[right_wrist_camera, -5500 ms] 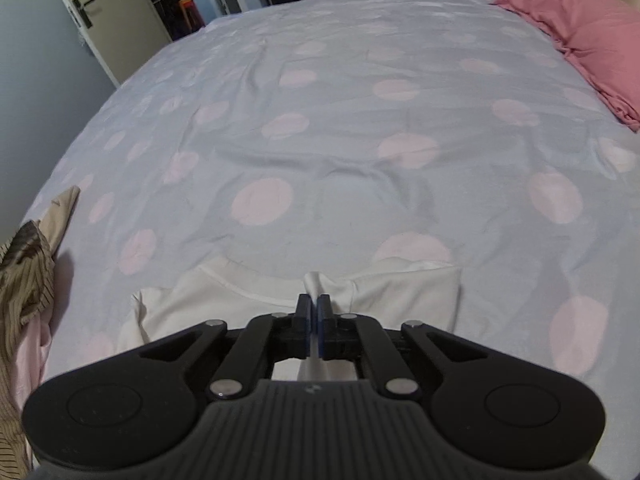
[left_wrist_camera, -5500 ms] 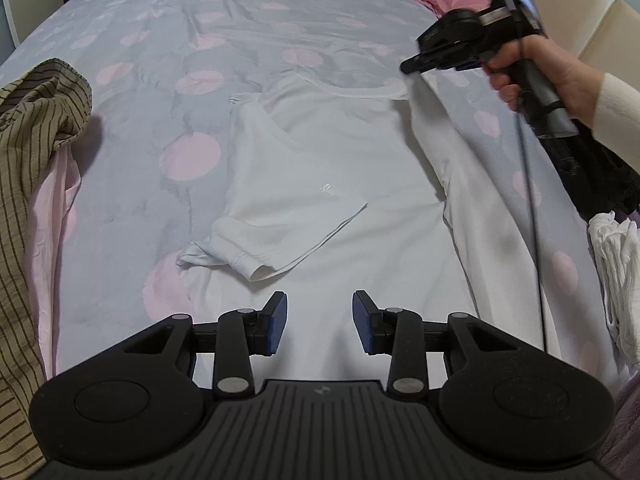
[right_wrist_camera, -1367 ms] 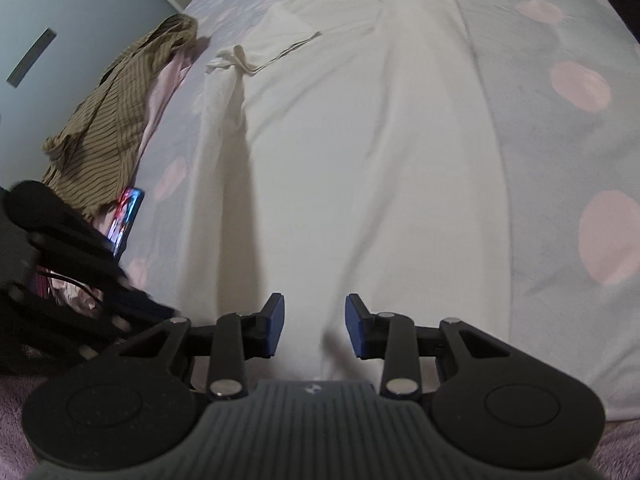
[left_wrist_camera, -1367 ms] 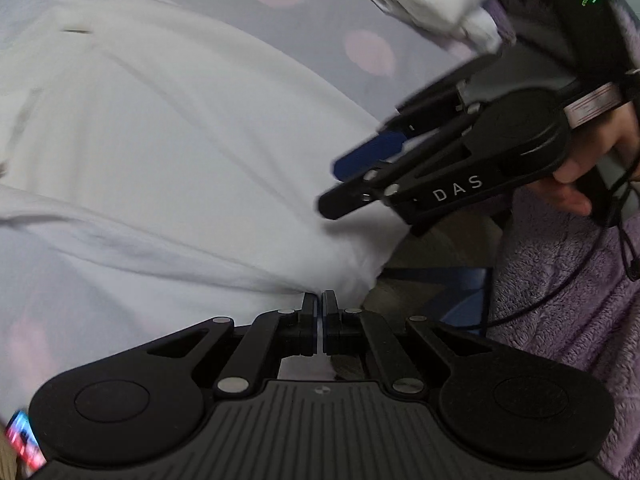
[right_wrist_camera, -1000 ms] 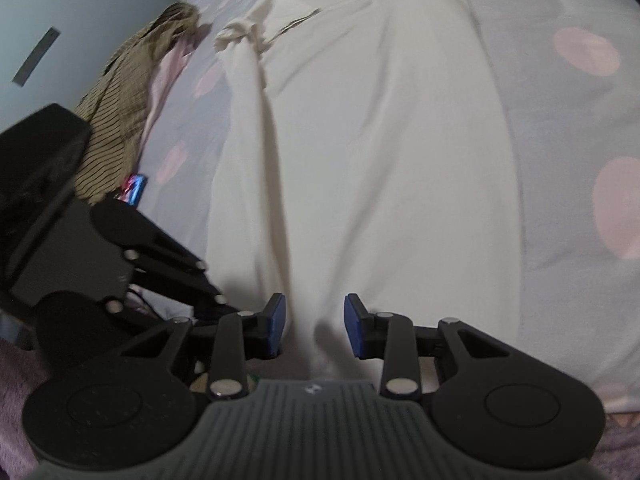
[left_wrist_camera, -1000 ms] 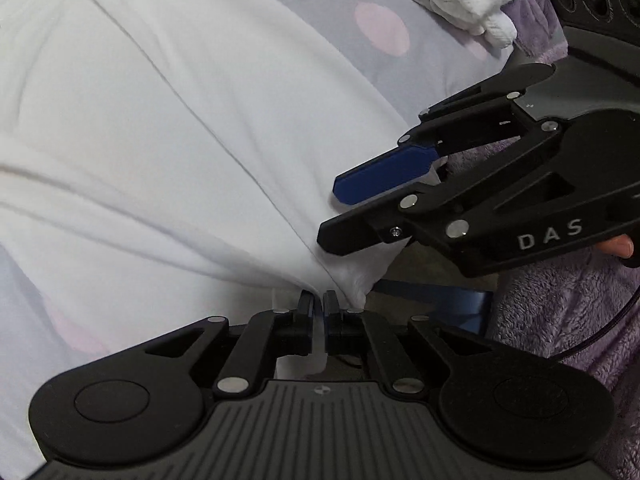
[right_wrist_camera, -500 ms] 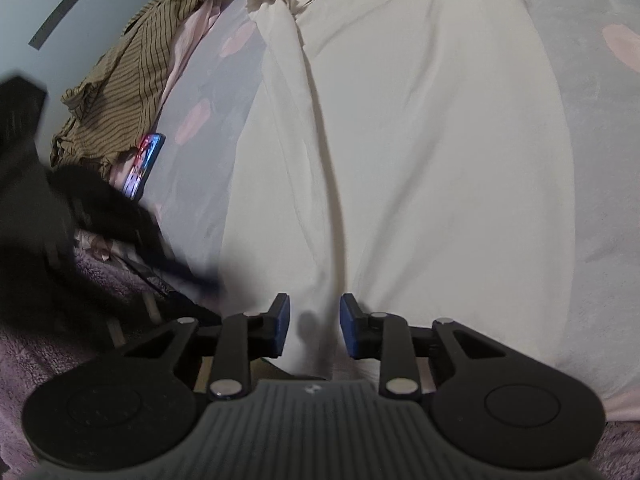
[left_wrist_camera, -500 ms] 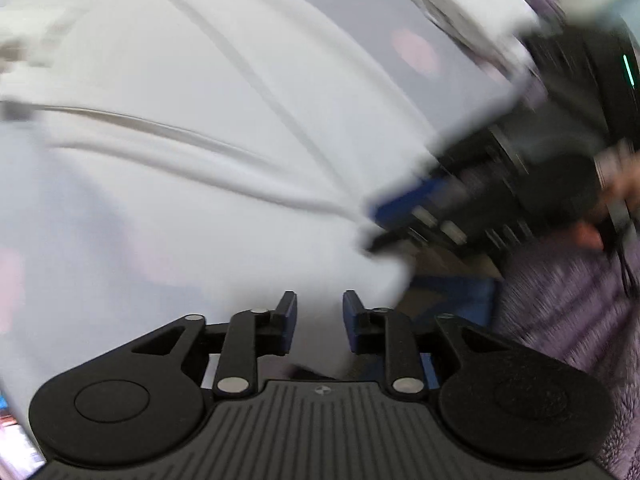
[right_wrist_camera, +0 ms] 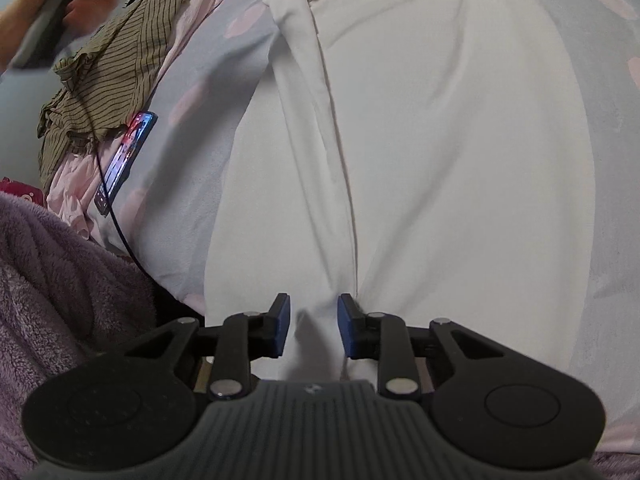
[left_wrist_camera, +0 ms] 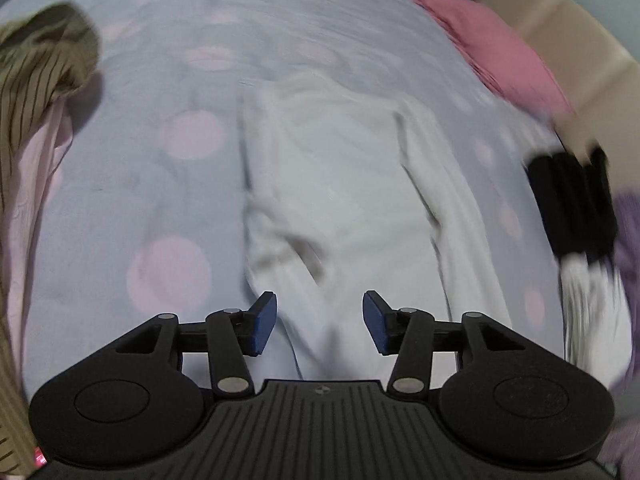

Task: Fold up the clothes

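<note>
while the white cotton shirt [left_wrist_camera: 344, 184] lies spread flat on the grey bed sheet with pink dots [left_wrist_camera: 132, 184], the left gripper [left_wrist_camera: 319, 322] hangs above it with its 2 blue pads wide apart and empty. the right gripper [right_wrist_camera: 312, 326] is at the shirt's near edge, its pads apart with a ridge of white cloth between them. a brown striped shirt [right_wrist_camera: 104, 60] and a phone [right_wrist_camera: 126, 160] lie off to the left.

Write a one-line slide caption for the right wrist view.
Right tool open over the hem of a white garment spread on a dotted bedsheet, striped shirt and phone alongside.
</note>
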`<state>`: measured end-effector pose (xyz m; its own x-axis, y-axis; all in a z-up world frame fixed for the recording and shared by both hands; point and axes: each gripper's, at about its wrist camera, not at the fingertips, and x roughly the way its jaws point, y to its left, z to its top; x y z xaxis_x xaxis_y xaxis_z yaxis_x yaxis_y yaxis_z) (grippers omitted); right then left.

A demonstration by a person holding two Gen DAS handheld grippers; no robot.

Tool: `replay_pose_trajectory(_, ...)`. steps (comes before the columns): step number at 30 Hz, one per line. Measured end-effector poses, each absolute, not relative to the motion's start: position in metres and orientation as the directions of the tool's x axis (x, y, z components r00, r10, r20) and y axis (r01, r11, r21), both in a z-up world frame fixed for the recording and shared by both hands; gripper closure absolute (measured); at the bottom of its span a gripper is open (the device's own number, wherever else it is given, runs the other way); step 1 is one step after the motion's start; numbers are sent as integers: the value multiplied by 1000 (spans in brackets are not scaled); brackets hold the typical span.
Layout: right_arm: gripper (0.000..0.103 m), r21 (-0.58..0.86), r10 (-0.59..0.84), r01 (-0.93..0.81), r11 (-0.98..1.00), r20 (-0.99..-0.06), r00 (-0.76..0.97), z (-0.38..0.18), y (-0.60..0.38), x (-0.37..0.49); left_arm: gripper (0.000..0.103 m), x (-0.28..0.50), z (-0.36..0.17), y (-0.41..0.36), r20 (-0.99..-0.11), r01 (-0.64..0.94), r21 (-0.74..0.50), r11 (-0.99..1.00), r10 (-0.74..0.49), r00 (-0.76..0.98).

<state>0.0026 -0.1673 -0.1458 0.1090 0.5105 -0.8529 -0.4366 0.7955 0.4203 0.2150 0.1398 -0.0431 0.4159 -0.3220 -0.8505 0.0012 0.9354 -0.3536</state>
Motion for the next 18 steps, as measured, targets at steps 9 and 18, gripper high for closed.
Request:
replay_pose_trajectory(9, 79, 435, 521, -437, 787, -849, 92, -147, -175, 2, 57, 302, -57, 181, -832, -125, -359, 925, -256, 492)
replay_pose_trajectory(18, 97, 446, 530, -449, 774, -844, 77, -148, -173, 10, 58, 358, -95, 178, -828, -141, -347, 927, -232, 511)
